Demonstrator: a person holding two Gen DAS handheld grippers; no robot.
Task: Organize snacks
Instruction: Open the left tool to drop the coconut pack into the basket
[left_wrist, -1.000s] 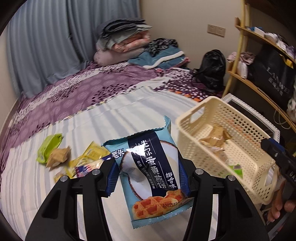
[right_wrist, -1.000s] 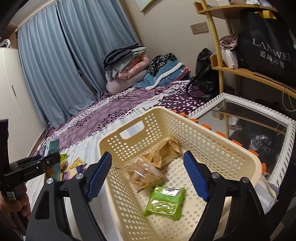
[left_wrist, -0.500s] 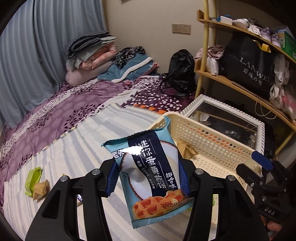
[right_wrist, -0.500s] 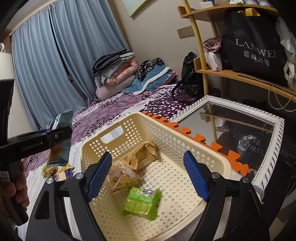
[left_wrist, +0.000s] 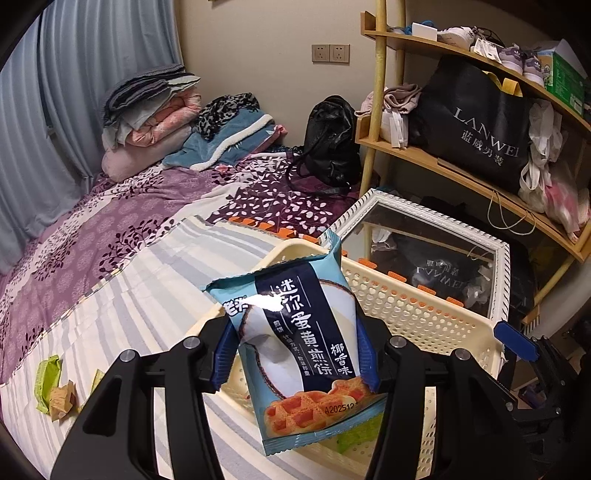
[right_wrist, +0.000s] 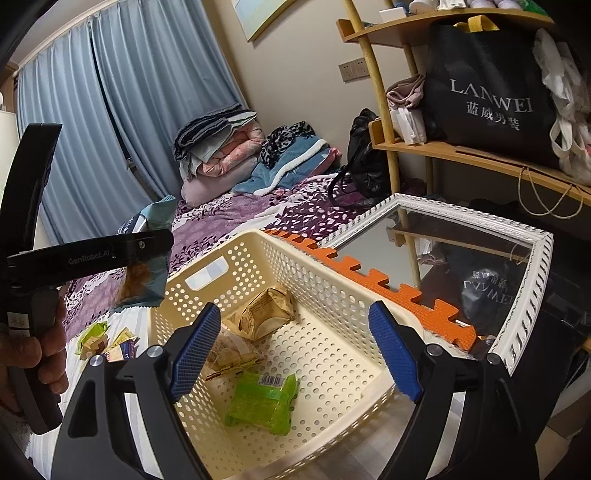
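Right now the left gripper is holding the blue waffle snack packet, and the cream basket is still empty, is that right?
Not quite. The left gripper does hold the blue waffle snack packet, but the cream basket is not empty: the right wrist view shows a green packet and two brownish packets inside.

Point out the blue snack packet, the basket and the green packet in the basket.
Blue snack packet (left_wrist: 295, 339): left wrist view, middle of its front.
Basket (right_wrist: 207, 267): right wrist view, far wall by the handle slot.
Green packet (right_wrist: 262, 404): right wrist view, middle of the wrapper.
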